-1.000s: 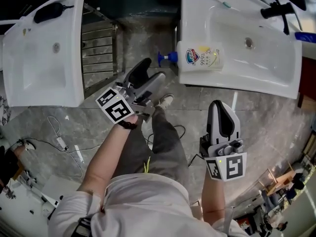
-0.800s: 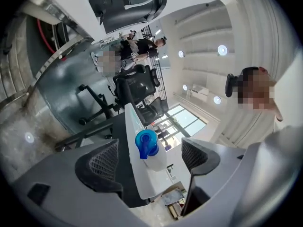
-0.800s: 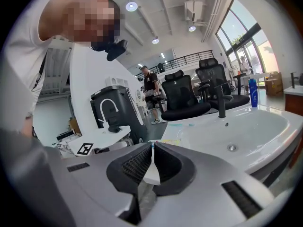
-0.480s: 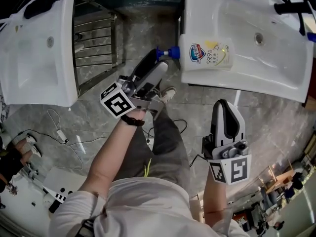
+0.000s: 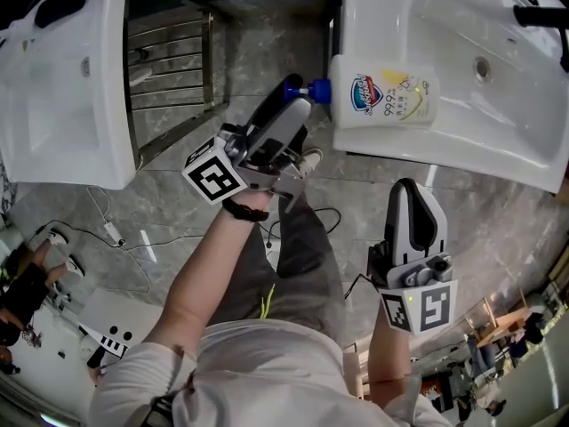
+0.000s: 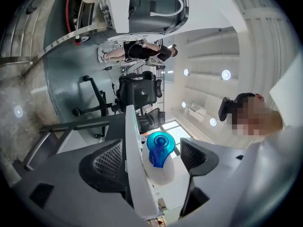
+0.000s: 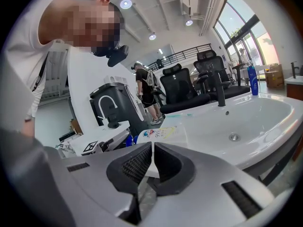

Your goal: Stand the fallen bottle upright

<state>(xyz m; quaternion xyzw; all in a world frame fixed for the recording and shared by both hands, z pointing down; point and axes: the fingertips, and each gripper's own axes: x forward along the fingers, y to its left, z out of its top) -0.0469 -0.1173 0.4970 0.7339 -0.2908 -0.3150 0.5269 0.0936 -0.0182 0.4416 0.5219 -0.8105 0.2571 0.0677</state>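
- Grey marbled floor (image 5: 498, 229) lies under you, with a white washbasin on either side: the left washbasin (image 5: 53, 105) and the right washbasin (image 5: 524, 140). A metal rack (image 5: 169, 52) of bars stands between them.
- The bottle (image 5: 391, 100) is down on its side on the near left corner of the right washbasin's rim. Its printed label faces up.
- Its blue pump head (image 5: 317, 89) sticks out past the basin's edge, over the floor, pointing toward your left side.
- Your left tongs (image 5: 293, 103) are raised to that corner and point at the pump end of the bottle.
- In the left gripper view their jaws stand well apart. The pump head sits in the gap between them, with the white bottle body behind it.
- Neither jaw visibly touches the pump, so the left tongs have hold of nothing.
- Your right tongs (image 5: 411, 192) hang lower and nearer to you, well apart from the bottle, pointing toward the right washbasin.
- In the right gripper view their ribbed pads are pressed together with nothing between them. The bottle shows beyond the tips on the basin rim.
- A drain (image 5: 483, 67) sits in the right basin's bowl and a black tap (image 5: 542, 14) at its far side.
- A thin cable (image 5: 116, 234) trails over the floor to your left.
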